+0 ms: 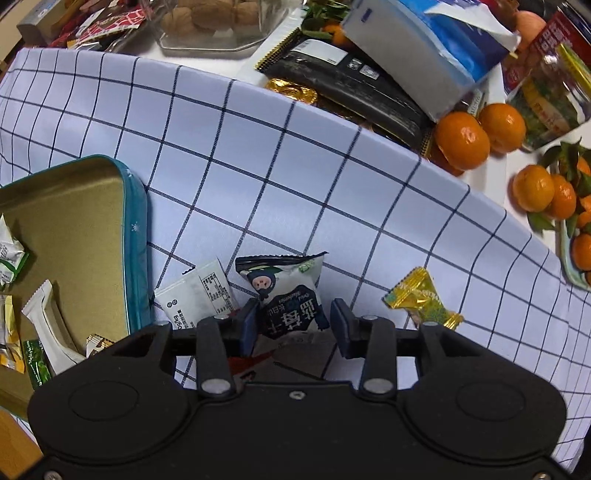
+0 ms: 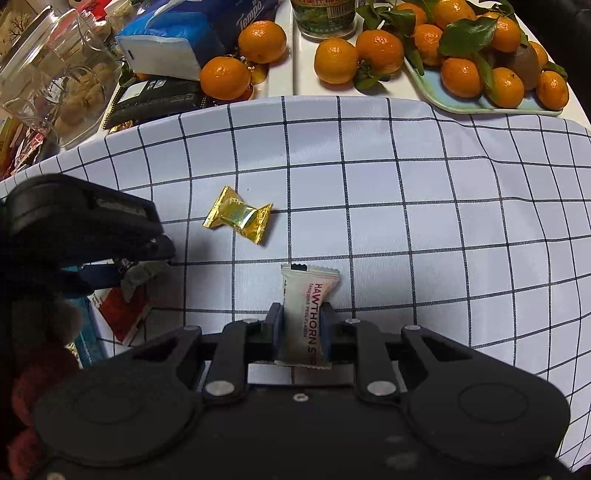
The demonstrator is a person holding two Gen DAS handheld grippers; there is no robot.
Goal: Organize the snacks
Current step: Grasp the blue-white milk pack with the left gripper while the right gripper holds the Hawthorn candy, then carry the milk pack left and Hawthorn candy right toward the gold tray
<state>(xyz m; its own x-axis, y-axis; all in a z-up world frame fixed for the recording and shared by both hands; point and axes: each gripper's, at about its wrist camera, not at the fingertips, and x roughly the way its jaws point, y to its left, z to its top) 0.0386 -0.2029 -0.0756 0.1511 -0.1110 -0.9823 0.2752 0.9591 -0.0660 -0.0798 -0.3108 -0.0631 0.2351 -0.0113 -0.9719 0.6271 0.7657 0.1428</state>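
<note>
My left gripper (image 1: 293,323) is open, its jaws on either side of a dark blue and pale green snack packet (image 1: 286,291) lying on the checked cloth. A white sachet (image 1: 199,295) lies just left of it, a gold-wrapped candy (image 1: 421,299) to the right. The teal tin (image 1: 74,240) with a gold inside stands at the left and holds several wrapped snacks. My right gripper (image 2: 302,325) is shut on a white Hawthorn stick packet (image 2: 304,306), held upright above the cloth. The gold candy (image 2: 238,216) lies ahead of it to the left. The left gripper also shows in the right wrist view (image 2: 122,273).
The back of the table is crowded: loose tangerines (image 1: 461,140), a tray of tangerines (image 2: 480,74), a tissue pack (image 1: 424,48), a black snack bag (image 1: 354,88), a glass jar of walnuts (image 2: 66,81), a walnut dish (image 1: 214,22). The cloth's edge runs along the right (image 1: 554,258).
</note>
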